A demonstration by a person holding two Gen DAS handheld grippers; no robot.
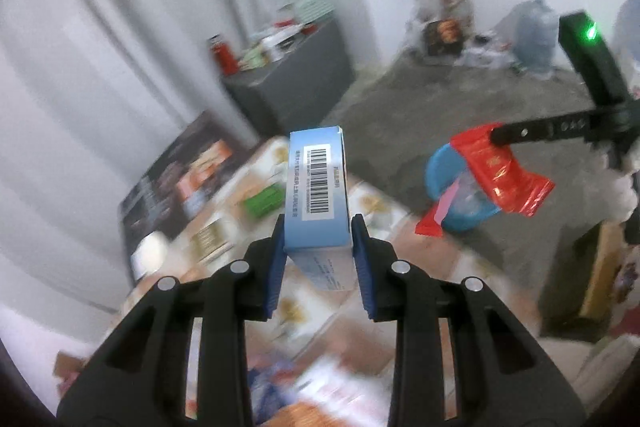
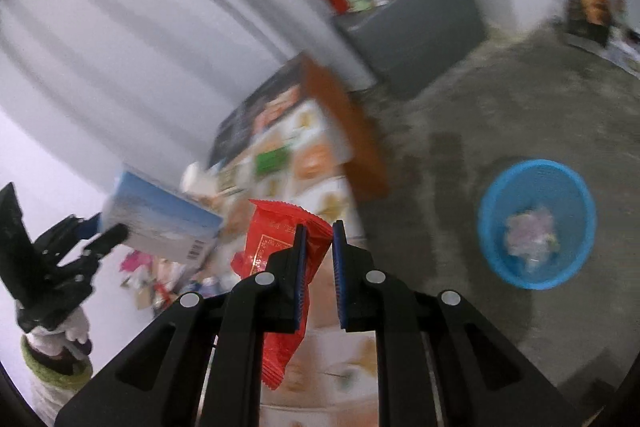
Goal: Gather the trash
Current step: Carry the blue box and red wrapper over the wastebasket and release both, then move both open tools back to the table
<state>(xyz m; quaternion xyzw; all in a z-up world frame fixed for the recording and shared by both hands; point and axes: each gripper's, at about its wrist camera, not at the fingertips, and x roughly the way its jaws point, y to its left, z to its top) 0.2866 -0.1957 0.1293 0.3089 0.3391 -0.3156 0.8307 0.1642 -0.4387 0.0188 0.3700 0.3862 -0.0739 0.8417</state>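
Observation:
My left gripper (image 1: 318, 223) is shut on a light blue box (image 1: 316, 183) with a barcode label, held upright above the table. From the right wrist view the same box (image 2: 160, 223) and the left gripper (image 2: 108, 231) appear at the left. My right gripper (image 2: 320, 227) is shut on a red snack wrapper (image 2: 276, 227) that hangs down from its pads. The left wrist view shows that wrapper (image 1: 500, 171) dangling from the right gripper (image 1: 496, 135) in front of a blue basket (image 1: 434, 171). The basket (image 2: 500, 255) stands on the floor with some crumpled trash (image 2: 528, 235) inside.
A table with a patterned cloth (image 1: 372, 203) carries a green packet (image 1: 264, 203), a white roll (image 1: 148, 255) and blurred clutter. A dark grey cabinet (image 1: 292, 83) with bottles stands by the curtain. Water jugs (image 1: 536, 35) sit at the far wall. Grey floor surrounds the basket.

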